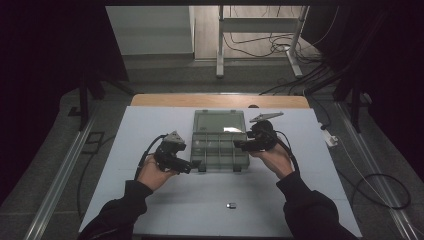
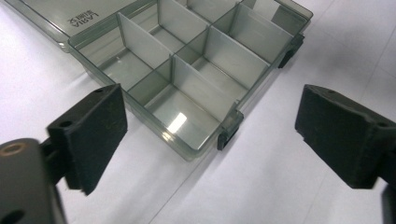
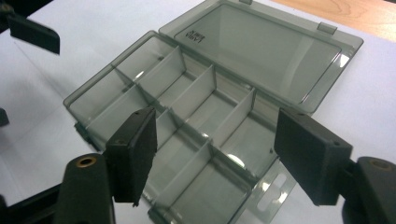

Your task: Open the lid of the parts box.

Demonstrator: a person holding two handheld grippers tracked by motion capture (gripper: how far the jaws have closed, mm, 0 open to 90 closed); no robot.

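Note:
A smoky clear compartment box lies open on the white mat, its lid folded flat toward the far side. Its compartments look empty. My left gripper is at the box's near left corner, open, with the corner latch in front of its jaws and nothing between the pads. My right gripper is open at the box's right side, above the dividers and touching none of them. In the right gripper view the lid lies beyond, and a jaw of the left gripper shows at top left.
A small dark piece lies on the white mat near the front edge, between the person's forearms. A wooden table edge runs behind the mat. Cables and table legs are on the floor beyond and to the right.

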